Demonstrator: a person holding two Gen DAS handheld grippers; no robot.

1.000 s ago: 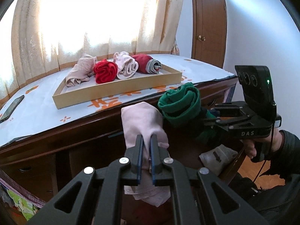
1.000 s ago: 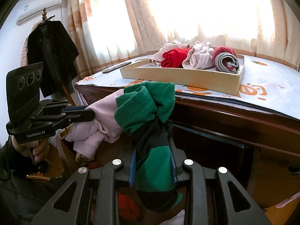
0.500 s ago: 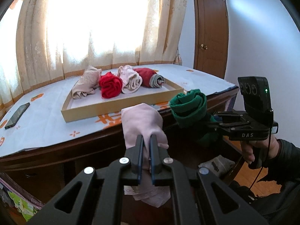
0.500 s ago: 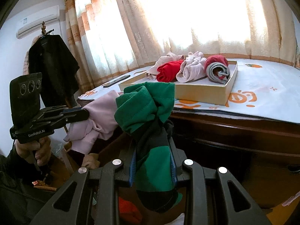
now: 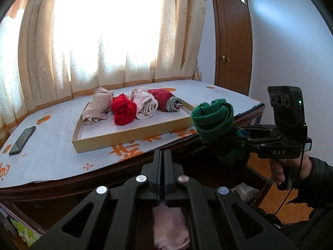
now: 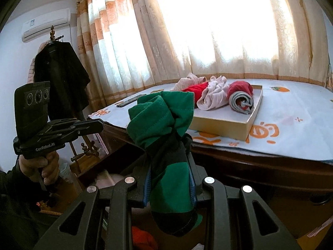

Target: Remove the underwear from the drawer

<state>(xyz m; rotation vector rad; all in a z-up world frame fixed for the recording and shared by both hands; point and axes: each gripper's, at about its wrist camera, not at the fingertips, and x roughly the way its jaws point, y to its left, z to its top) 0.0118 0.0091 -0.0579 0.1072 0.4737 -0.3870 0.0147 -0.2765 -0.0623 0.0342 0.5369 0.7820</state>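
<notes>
The right tongs [image 6: 169, 164] are clamped partway closed on a rolled green-and-black underwear [image 6: 164, 123], held up level with the near edge of the worktop [image 5: 52, 145]. The left tongs [image 5: 162, 156] are fully closed with nothing between the tips; a pink garment [image 5: 170, 227] shows below the jaws, apparently free of them, though its resting place is hidden. On the worktop a shallow cardboard tray [image 5: 133, 135] holds four rolled items; a phone [image 5: 21, 137] lies at far left. Risks: the green roll overhangs the tips and could unravel or catch the tray's near wall; the pink piece appears lost and needs retrieving.
</notes>
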